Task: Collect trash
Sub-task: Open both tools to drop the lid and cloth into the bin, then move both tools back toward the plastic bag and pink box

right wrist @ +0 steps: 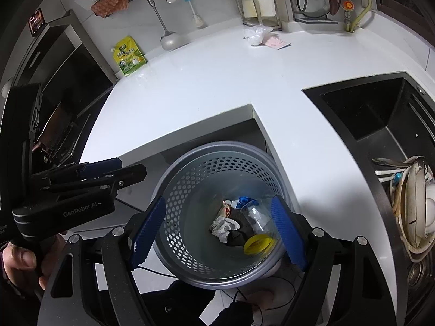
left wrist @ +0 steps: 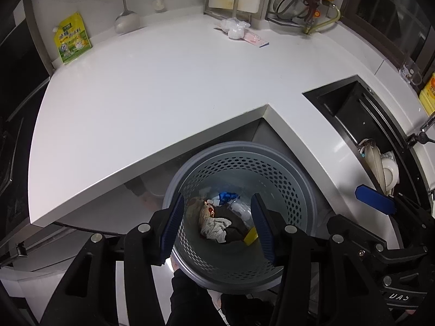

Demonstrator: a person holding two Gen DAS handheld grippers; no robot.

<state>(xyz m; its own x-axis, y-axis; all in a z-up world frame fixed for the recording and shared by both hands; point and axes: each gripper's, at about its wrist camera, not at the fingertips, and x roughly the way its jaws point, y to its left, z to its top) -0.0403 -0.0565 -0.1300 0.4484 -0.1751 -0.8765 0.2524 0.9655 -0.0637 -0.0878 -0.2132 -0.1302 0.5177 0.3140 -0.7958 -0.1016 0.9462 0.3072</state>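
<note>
There is one gray bin with holes in its side. In it lie one clear bottle with one yellow cap, one white crumpled tissue and one blue scrap. On the tabletop stand one green and yellow pouch, one white plastic bag and one pink packet. There is one black sink.

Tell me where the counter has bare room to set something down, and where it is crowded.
The widest bare patch of the white counter runs from the green pouch to the sink. The strip between the bin and the sink is bare too. The crowding is along the back wall: crumpled plastic, ladle, racks. The sink's near end holds dishes.
</note>
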